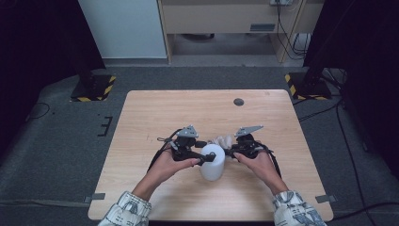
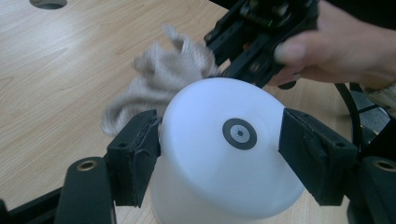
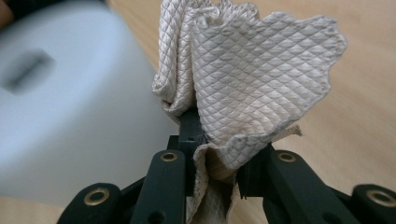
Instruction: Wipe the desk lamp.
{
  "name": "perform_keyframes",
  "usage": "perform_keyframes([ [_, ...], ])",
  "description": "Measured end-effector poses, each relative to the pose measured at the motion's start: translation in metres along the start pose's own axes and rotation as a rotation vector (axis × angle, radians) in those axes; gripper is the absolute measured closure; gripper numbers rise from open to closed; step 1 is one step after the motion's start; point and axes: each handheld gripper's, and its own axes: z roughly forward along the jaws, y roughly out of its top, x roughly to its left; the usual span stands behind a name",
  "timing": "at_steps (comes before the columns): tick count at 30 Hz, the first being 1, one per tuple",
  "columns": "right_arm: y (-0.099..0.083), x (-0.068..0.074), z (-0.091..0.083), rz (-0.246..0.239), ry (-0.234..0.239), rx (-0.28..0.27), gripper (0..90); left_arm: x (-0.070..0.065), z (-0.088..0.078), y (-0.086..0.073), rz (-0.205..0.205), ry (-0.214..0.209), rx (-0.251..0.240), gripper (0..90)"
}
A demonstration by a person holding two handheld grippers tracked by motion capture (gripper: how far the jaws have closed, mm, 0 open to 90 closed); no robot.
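1. The left gripper (image 1: 203,153), at the left of the high view, reaches rightward from the person's left hand (image 1: 170,164), whose forearm comes up from the bottom edge in a patterned sleeve (image 1: 126,210). Its jaws stand partly open, clamped on either side of the white plastic cylindrical container (image 1: 212,161), which stands near the middle of the light wooden table (image 1: 141,122).
2. The left gripper view looks onto the container's (image 2: 224,154) flat round end with a small grey ring mark (image 2: 239,133), a detail too small in the high view; one black pad (image 2: 136,156) presses each side.
3. The right gripper (image 1: 229,151) points leftward from the right hand (image 1: 258,162), just beside the container.
4. The right gripper view shows its jaws closed tight on a beige quilted cloth (image 3: 243,88), whose folds fan upward beside the blurred container (image 3: 70,107).
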Motion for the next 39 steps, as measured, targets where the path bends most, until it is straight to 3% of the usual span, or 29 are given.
perform_keyframes([
  [2,0.004,0.001,-0.004,0.020,0.014,-0.037,75.3,0.000,0.000,0.000,-0.002,-0.001,0.000,28.6],
  [3,0.003,0.002,-0.004,0.015,0.012,-0.031,75.3,0.000,0.000,0.000,-0.002,0.000,0.000,28.6],
  [8,-0.008,-0.001,0.014,0.014,-0.021,0.079,75.3,0.000,0.000,0.000,0.000,-0.001,0.003,28.7],
  [11,-0.011,-0.003,0.020,0.017,-0.026,0.110,75.1,0.000,0.000,0.000,0.000,-0.001,0.003,28.7],
  [14,-0.010,-0.003,0.017,0.015,-0.026,0.100,75.1,0.000,0.000,0.000,-0.001,-0.001,0.002,28.7],
  [20,0.001,0.004,-0.008,0.011,0.008,-0.048,75.1,0.000,0.000,0.000,-0.003,-0.003,0.000,28.7],
  [28,-0.013,-0.002,0.017,0.020,-0.034,0.113,75.1,0.000,0.000,0.000,-0.004,-0.004,0.001,28.7],
  [30,-0.010,-0.002,0.014,0.012,-0.029,0.084,75.1,0.000,0.000,0.000,-0.003,-0.001,0.000,28.8],
  [34,0.002,0.004,-0.001,0.002,0.007,-0.039,75.4,0.000,0.000,0.000,-0.002,-0.002,0.000,28.9],
  [36,0.002,0.005,-0.002,0.001,0.012,-0.041,75.5,0.000,0.000,0.000,-0.002,-0.003,0.000,28.8],
  [39,-0.005,0.001,0.007,0.009,-0.003,0.032,75.5,0.000,0.000,0.000,-0.005,-0.005,0.001,28.9],
])
